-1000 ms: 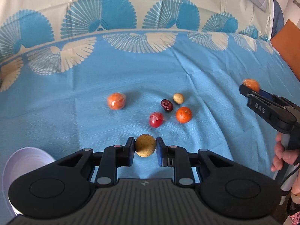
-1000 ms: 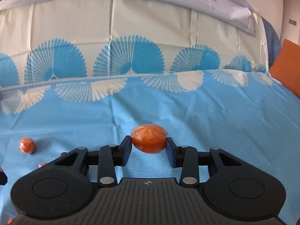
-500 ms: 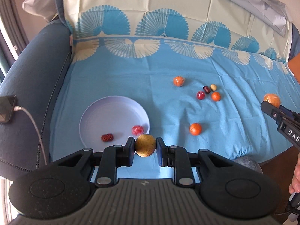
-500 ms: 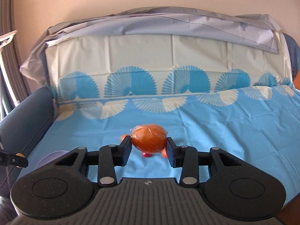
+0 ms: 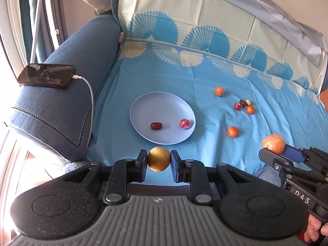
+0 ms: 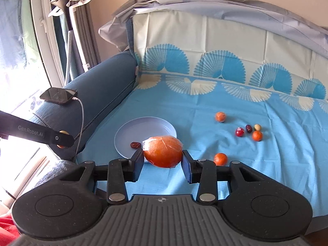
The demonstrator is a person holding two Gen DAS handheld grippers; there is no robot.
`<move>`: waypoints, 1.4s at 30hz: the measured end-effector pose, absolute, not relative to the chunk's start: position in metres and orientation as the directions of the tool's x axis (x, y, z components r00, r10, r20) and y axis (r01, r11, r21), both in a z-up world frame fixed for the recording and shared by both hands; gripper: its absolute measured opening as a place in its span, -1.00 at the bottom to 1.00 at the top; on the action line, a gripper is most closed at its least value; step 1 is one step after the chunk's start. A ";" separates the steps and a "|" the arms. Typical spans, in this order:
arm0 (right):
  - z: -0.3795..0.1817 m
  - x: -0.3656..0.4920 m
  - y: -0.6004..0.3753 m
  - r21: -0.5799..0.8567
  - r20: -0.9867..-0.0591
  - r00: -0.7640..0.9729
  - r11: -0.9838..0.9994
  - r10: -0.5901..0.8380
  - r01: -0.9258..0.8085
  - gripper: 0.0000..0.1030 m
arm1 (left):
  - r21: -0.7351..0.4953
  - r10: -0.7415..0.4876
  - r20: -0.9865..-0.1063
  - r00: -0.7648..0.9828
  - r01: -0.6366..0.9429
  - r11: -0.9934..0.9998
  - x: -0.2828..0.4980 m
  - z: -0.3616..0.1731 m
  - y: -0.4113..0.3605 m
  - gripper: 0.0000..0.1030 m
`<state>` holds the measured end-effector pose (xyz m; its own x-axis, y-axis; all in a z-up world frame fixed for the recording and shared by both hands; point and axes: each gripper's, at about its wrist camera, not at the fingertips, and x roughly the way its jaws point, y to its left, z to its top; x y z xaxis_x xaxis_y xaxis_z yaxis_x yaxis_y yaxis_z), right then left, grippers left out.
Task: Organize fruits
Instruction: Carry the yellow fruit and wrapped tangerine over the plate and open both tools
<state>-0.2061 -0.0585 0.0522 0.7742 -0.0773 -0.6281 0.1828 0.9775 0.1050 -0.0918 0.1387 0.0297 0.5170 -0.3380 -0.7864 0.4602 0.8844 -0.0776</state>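
My left gripper is shut on a small round golden-brown fruit, held above the near edge of the blue cloth, just in front of the pale lilac plate. On that plate lie a dark red date and a wrapped red fruit. My right gripper is shut on a wrapped orange, hovering near the plate; it also shows at the right of the left wrist view with the orange. Several loose fruits and a small orange rest on the cloth.
A blue sofa armrest stands left of the plate, with a phone and white cable on it. The patterned cloth runs up the sofa back. A window and a standing appliance are at far left. A hand grips the right tool.
Both grippers have pulled back and risen, swinging left from the fruit cluster toward the plate, each still holding its fruit. The plate, armrest and phone have come into view.
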 end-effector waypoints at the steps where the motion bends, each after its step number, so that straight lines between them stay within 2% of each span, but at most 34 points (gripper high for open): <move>1: 0.054 -0.206 -0.055 0.096 -0.627 0.775 0.979 -0.079 0.178 -0.20 | -0.083 -0.340 -0.784 0.519 0.456 0.886 -0.092 0.030 0.142 -0.49; 19: 0.057 -0.195 -0.037 0.028 -0.648 0.754 0.986 -0.108 0.165 -0.20 | -0.134 -0.367 -0.778 0.510 0.436 0.890 -0.085 0.023 0.157 -0.49; 32: 0.051 -0.185 -0.039 0.041 -0.665 0.739 0.983 -0.108 0.180 -0.20 | -0.127 -0.364 -0.783 0.504 0.443 0.887 -0.073 0.020 0.148 -0.49; 42: 0.040 -0.152 -0.048 0.066 -0.682 0.726 0.981 -0.088 0.181 -0.20 | -0.130 -0.369 -0.778 0.508 0.445 0.886 -0.033 0.018 0.130 -0.49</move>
<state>-0.1519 -0.0479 0.0396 0.7264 -0.0881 -0.6816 0.1809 0.9813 0.0659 -0.0329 0.1300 0.0185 0.5084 -0.3695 -0.7778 0.4447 0.8862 -0.1303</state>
